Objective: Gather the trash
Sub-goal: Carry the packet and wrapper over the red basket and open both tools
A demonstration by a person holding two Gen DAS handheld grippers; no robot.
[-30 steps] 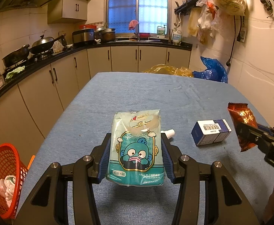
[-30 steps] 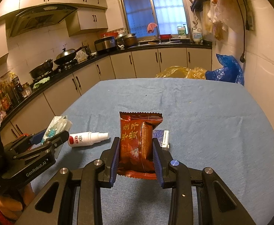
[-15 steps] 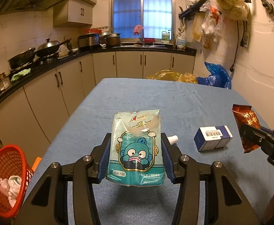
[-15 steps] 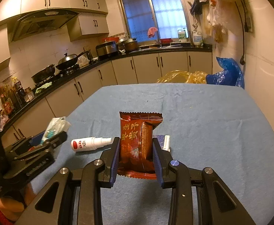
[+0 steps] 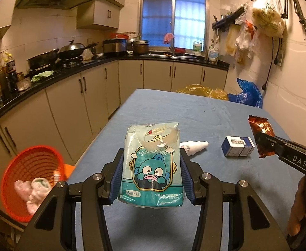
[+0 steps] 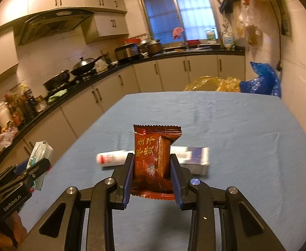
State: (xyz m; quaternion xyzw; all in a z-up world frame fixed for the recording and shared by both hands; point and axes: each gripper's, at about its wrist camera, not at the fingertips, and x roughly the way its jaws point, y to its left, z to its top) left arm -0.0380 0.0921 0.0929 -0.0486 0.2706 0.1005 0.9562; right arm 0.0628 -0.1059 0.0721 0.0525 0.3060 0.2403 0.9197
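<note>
My left gripper [image 5: 151, 161] is shut on a teal tissue pack [image 5: 151, 163] with a cartoon fish, held upright above the blue table [image 5: 194, 113]. In the right wrist view the same pack [image 6: 38, 156] shows edge-on in the left gripper [image 6: 37, 167] at the lower left. My right gripper [image 6: 152, 163] is shut on a brown snack wrapper [image 6: 153, 159] with gold lettering; the left wrist view shows that wrapper [image 5: 260, 133] at the right. An orange mesh basket [image 5: 27, 179] holding crumpled tissue sits below the table's left edge.
A white spray bottle [image 5: 194, 146] and a blue-and-white box [image 5: 237, 146] lie on the table between the grippers. Yellow and blue plastic bags [image 5: 245, 94] sit past the far edge. Cabinets and a cluttered counter [image 5: 48, 77] run along the left.
The left gripper has moved left and up with the tissue pack, bringing the orange basket further into view. The right gripper has stayed nearly still with the wrapper.
</note>
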